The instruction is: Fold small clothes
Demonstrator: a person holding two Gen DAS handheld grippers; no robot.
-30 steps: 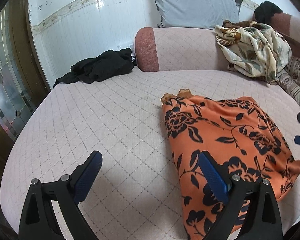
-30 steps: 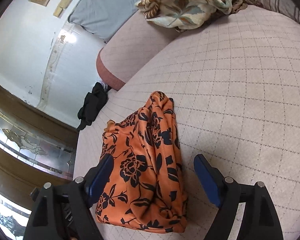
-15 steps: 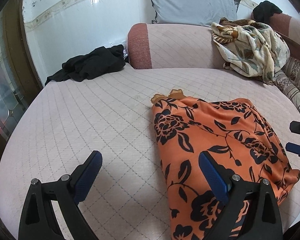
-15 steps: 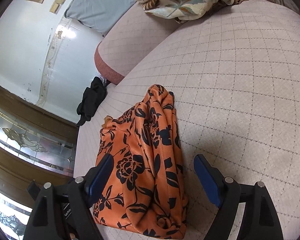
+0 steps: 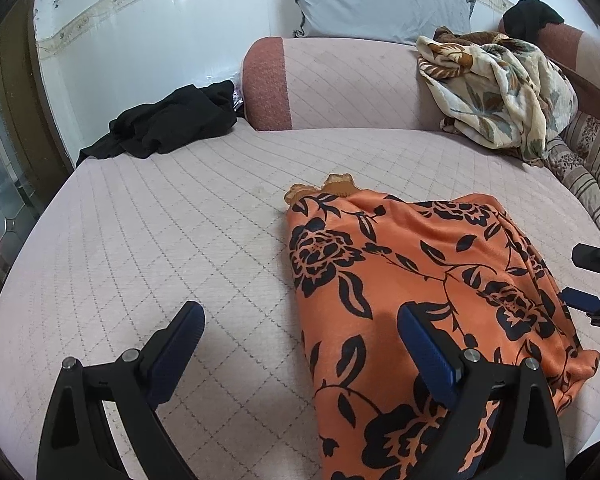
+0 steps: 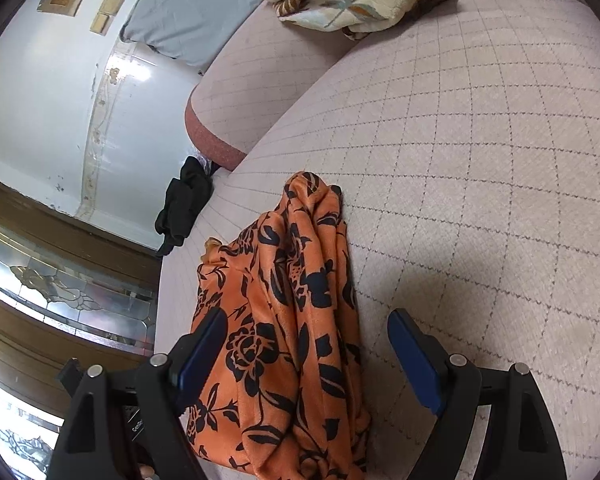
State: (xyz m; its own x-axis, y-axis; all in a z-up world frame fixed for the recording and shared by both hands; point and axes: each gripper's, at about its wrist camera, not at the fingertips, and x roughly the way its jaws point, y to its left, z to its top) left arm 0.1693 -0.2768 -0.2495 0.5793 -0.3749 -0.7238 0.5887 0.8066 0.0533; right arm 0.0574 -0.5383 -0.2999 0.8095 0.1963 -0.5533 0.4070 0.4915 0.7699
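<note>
While both tools hang wide open and empty, the orange floral garment [image 5: 428, 292] lies loosely bunched on the quilted bed [image 5: 172, 232], so the step in hand looks like the approach before a first grasp. The left tool [image 5: 296, 340] straddles the garment's near left edge, 1 finger above bare quilt and the other above the cloth; the right tool [image 6: 304, 344] hovers over its rumpled right side. The next move likely calls for pinching 2 edges or corners, 1 per tool, and drawing the cloth flat before any fold, since its ridges would otherwise be caught up in the crease. Around it, the pale pink bed is edged by a padded bolster [image 5: 340, 84]. A black garment [image 5: 168, 124] lies at the far left, a floral blanket [image 5: 496, 92] is heaped at the far right, and a grey pillow [image 5: 380, 0] leans on the white wall.
</note>
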